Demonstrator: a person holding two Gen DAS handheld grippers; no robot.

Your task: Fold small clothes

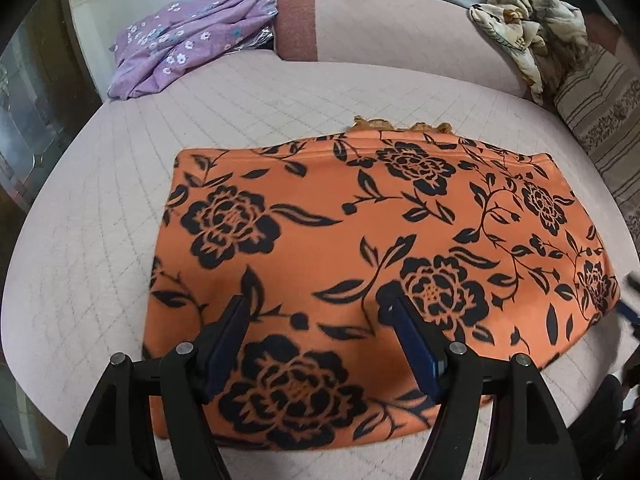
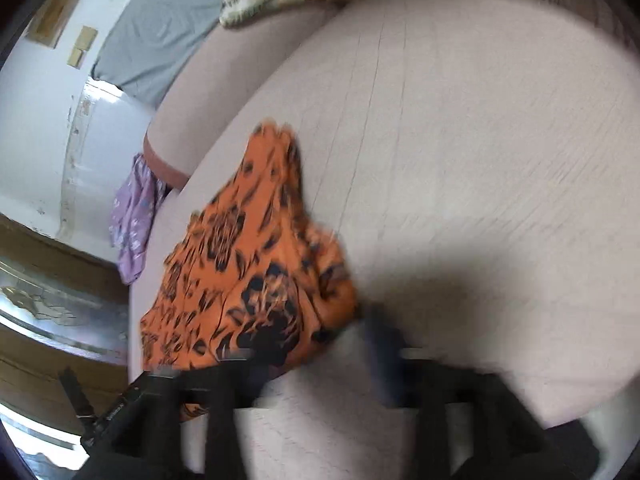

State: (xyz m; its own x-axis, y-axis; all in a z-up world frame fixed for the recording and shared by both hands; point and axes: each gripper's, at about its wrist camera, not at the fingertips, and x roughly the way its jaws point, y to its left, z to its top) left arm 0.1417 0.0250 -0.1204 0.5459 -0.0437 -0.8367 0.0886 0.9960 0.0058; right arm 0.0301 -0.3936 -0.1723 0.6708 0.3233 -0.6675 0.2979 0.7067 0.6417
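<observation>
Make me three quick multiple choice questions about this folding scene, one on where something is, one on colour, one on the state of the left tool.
1. Where does the purple floral cloth lie?
A. far left, beside the bolster
B. on the orange garment
C. in the left tool

2. What colour is the flower print on the orange garment?
A. white
B. black
C. green

3. How does the left tool stand?
A. shut on the garment
B. open above the garment
C. shut on the purple cloth

Answers:
1. A, it is bunched against the bolster end.
2. B, dark blooms cover the orange.
3. B, its fingers are wide apart with nothing between.
</observation>
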